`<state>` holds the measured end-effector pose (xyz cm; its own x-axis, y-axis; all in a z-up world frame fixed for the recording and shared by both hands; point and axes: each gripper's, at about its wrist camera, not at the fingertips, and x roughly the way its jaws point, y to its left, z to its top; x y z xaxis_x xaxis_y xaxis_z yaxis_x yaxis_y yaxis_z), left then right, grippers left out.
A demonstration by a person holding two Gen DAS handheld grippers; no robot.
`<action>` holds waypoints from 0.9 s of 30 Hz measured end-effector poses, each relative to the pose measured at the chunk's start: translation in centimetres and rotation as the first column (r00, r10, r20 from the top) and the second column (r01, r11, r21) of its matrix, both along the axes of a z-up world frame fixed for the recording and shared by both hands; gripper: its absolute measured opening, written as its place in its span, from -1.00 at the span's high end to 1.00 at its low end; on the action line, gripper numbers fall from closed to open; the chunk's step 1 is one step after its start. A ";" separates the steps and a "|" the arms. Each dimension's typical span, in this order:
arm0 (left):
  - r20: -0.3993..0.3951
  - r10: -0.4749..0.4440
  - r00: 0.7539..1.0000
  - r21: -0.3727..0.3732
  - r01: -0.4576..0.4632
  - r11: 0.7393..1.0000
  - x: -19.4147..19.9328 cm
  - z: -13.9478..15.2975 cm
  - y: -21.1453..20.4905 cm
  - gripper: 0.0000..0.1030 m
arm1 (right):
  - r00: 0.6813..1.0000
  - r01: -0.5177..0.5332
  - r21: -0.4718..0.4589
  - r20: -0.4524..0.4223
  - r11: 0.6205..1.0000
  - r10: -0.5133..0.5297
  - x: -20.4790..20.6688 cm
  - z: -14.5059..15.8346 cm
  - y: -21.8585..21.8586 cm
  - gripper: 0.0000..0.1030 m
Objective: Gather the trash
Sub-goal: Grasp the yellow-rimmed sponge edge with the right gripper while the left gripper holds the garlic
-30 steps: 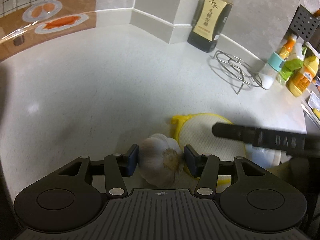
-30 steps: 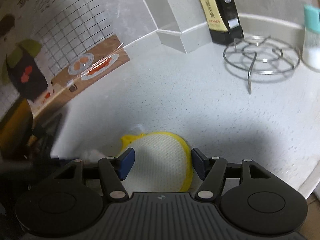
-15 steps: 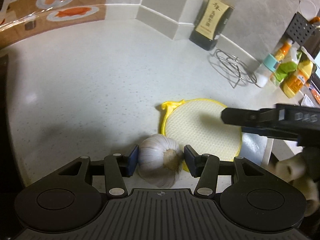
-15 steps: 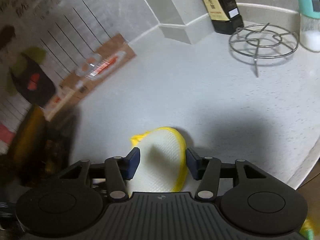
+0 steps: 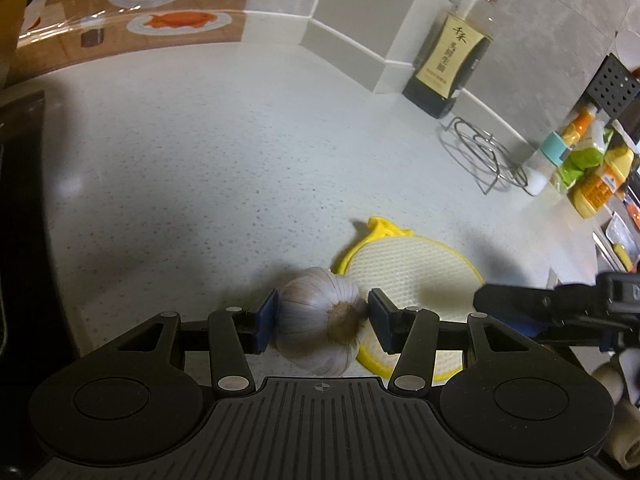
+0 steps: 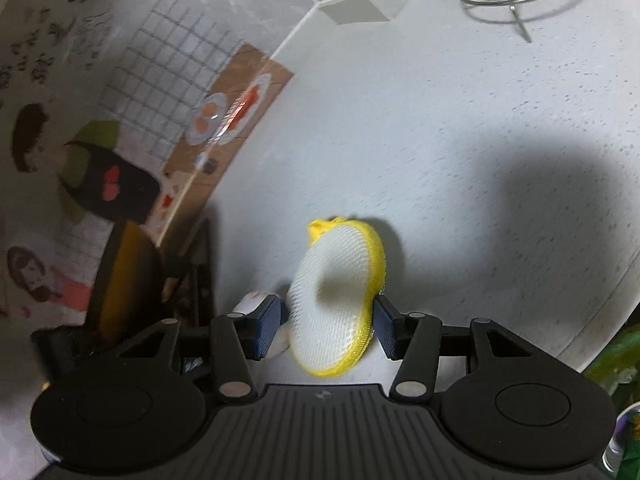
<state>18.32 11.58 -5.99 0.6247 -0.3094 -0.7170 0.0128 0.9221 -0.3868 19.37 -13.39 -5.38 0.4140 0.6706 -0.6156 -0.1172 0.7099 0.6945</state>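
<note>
Gripping a garlic bulb (image 5: 320, 320), the left gripper (image 5: 322, 320) hung just over the white countertop (image 5: 200, 160). The right gripper (image 6: 326, 326) had just squeezed in on the yellow-rimmed mesh scrubber (image 6: 336, 300), bending it, right beside the garlic.

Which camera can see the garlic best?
The left wrist view. The garlic fills the middle there, root end facing the camera, clamped in the left gripper beside the yellow-rimmed scrubbing pad. In the right wrist view only a whitish sliver peeks from behind a gripper finger; it is probably the garlic.
</note>
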 end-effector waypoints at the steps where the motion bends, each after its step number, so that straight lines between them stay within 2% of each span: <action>1: 0.001 -0.001 1.000 0.003 0.001 1.000 0.0 0.0 0.0 -0.07 | 1.000 -0.006 0.000 0.005 1.000 0.006 -0.2 0.1 0.1 0.00; 5: -0.002 -0.009 1.000 -0.006 0.009 1.000 0.0 0.0 0.0 -0.06 | 1.000 0.003 -0.017 0.000 1.000 -0.003 -0.5 -0.1 0.4 0.01; 9: 0.003 -0.018 1.000 0.005 0.018 1.000 -0.1 0.1 -0.2 -0.07 | 1.000 0.017 -0.127 0.027 0.992 -0.014 -0.6 -0.1 1.2 0.04; 16: 0.003 -0.029 1.000 -0.006 0.029 1.000 -0.2 0.0 -0.2 -0.07 | 0.995 0.051 -0.202 0.090 0.978 -0.033 -0.2 0.1 2.3 0.06; 19: 0.004 -0.033 0.999 0.004 0.033 0.999 -0.2 0.0 -0.4 -0.07 | 0.992 0.074 -0.263 0.121 0.962 -0.043 -0.1 0.4 2.8 0.11; 23: 0.002 -0.029 1.000 0.002 0.029 1.000 -0.1 0.0 -0.2 -0.07 | 0.993 0.059 -0.194 0.113 0.979 -0.038 -0.2 1.4 2.5 0.17; 25: 0.002 -0.034 0.999 0.001 0.034 0.999 -0.1 0.0 -0.3 -0.07 | 0.989 0.028 -0.130 0.149 0.991 -0.009 -0.6 2.8 2.4 0.39; 27: 0.001 -0.049 0.999 -0.011 0.049 0.999 0.0 -0.1 -0.5 -0.07 | 0.977 -0.059 -0.078 0.200 0.995 0.073 -1.3 4.7 2.9 0.53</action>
